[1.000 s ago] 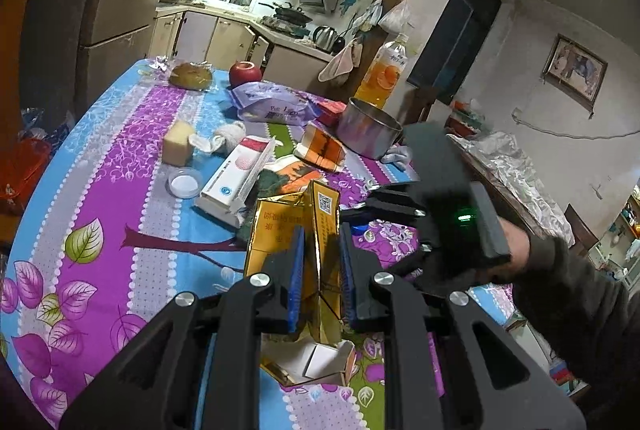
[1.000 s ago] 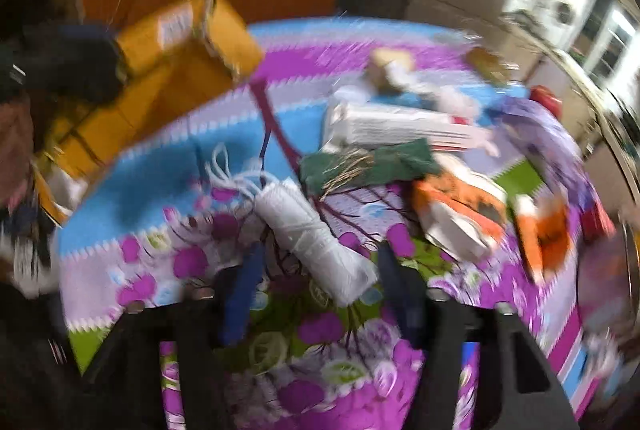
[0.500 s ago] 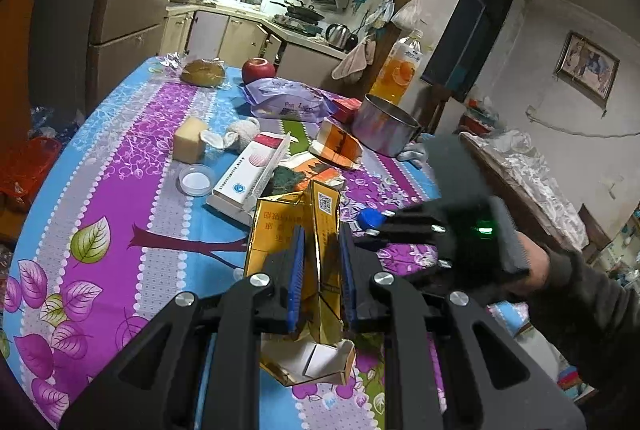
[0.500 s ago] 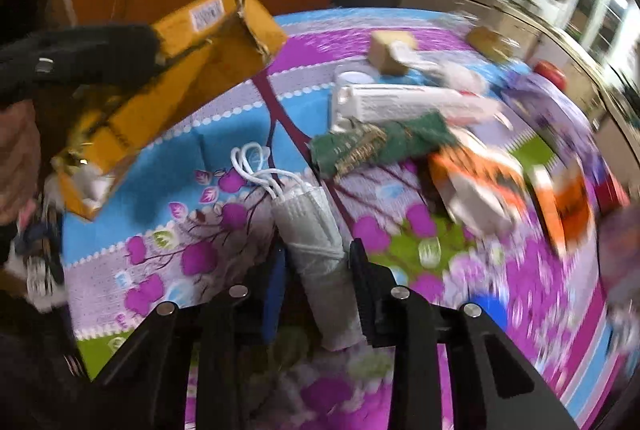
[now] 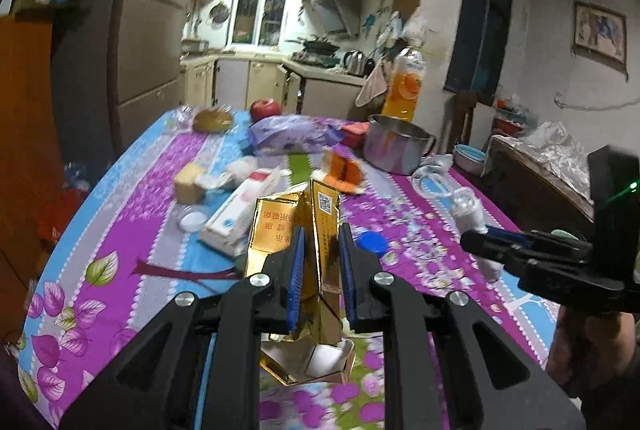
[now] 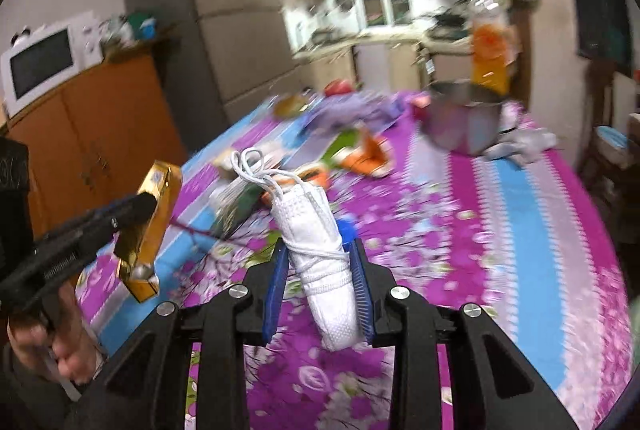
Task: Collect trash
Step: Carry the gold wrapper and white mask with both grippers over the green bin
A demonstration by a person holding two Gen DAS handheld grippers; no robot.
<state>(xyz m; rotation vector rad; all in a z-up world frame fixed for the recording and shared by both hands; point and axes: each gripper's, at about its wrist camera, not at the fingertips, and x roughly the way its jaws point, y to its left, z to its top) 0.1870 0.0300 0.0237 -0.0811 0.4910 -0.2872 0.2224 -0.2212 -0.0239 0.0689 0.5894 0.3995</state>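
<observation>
The left gripper [image 5: 320,270] is clenching a flattened gold carton [image 5: 296,222], and it is holding this carton in the air above the near part of the table [image 5: 132,198]. In the right wrist view the same gold carton [image 6: 150,226] is hanging at the left side, between the fingers of the left gripper [image 6: 132,214], and it is clear of the flowered cloth.

Taking the steel pot [image 5: 396,148] as landmark, everything on the table is lying to the left of it or in front of it. Far to its left, a round bread [image 5: 213,120] and a red apple [image 5: 265,107] are sitting near the far edge. Nearer to the pot a purple plastic bag [image 5: 292,134] is lying, and an orange wrapper [image 5: 342,170] is lying just in front of the pot on the left. More forward and left, a long white box [image 5: 240,216] is lying with a pale yellow block [image 5: 188,184] and a small white lid [image 5: 193,220] beside it. A blue bottle cap [image 5: 372,243] is lying in front of the pot. A bottle of orange drink [image 5: 404,82] is standing just behind the pot.

The right gripper [image 6: 320,294] is grasping a rolled white face mask [image 6: 320,250], whose ear loops are sticking out at the top, and the mask is lifted above the table [image 6: 500,230]. In the left wrist view the right gripper [image 5: 476,236] is coming in from the right, in front of the pot.
</observation>
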